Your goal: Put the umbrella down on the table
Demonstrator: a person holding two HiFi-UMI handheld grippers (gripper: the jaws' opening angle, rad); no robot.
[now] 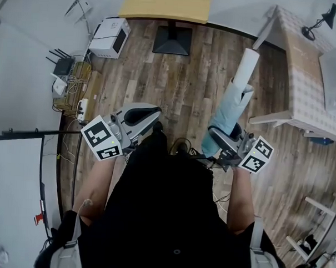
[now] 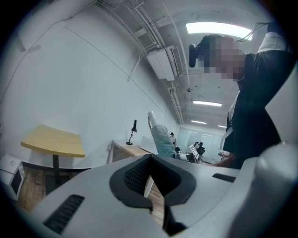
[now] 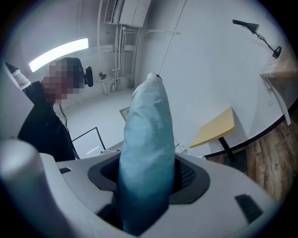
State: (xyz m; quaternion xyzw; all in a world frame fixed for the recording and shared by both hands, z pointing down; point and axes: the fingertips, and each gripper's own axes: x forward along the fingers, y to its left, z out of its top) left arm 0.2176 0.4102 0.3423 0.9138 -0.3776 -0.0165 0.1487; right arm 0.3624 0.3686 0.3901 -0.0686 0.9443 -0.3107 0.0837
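1. far to the left of the umbrella (image 1: 231,108), a white box-shaped appliance (image 1: 109,37) sits on the wood floor (image 1: 181,76) close to the wall.
2. left of the umbrella, the left claw (image 1: 148,114) is held up over the floor in front of the person's dark top (image 1: 165,203). its jaws are drawn almost together, with only a thin slit between them and nothing in it.
3. the umbrella itself is folded, pale blue, with its white end uppermost. it tilts up and away in the air above the floor. the right claw (image 1: 223,141) is clamped on its lower part, a jaw pressed against the fabric on each side.
4. right of the umbrella stands the checked surface (image 1: 304,70), apart from it and not touching. a black desk lamp (image 1: 319,22) stands at the surface's far end.
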